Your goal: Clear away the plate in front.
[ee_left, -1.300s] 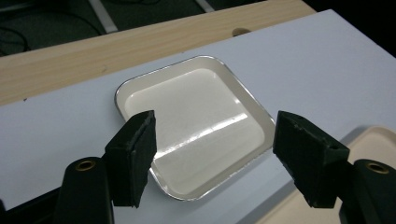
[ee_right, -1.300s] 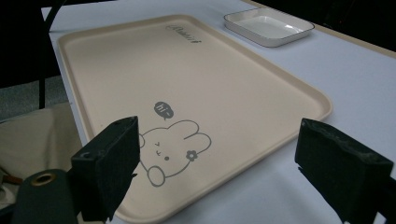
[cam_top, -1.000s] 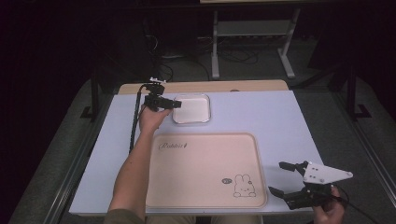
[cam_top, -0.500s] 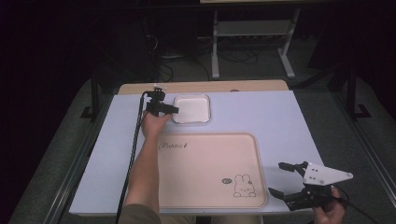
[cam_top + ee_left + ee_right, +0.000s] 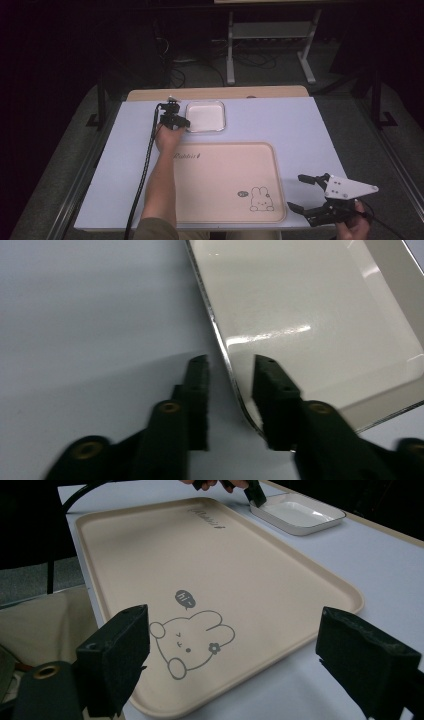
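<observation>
Pale lavender table (image 5: 300,130) in a dark room; left gripper (image 5: 230,385) jaws closing astride white dish (image 5: 310,315) rim, right gripper (image 5: 240,670) jaws apart.

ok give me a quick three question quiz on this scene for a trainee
1. True or false: the left gripper has its jaws astride the rim of the white dish.
2. Which thing bears a rabbit drawing? A) the white dish B) the beige tray C) the table
3. Fill in: the right gripper has its jaws ____.

Key: 1 true; 2 B; 3 open, with nothing between them.
</observation>
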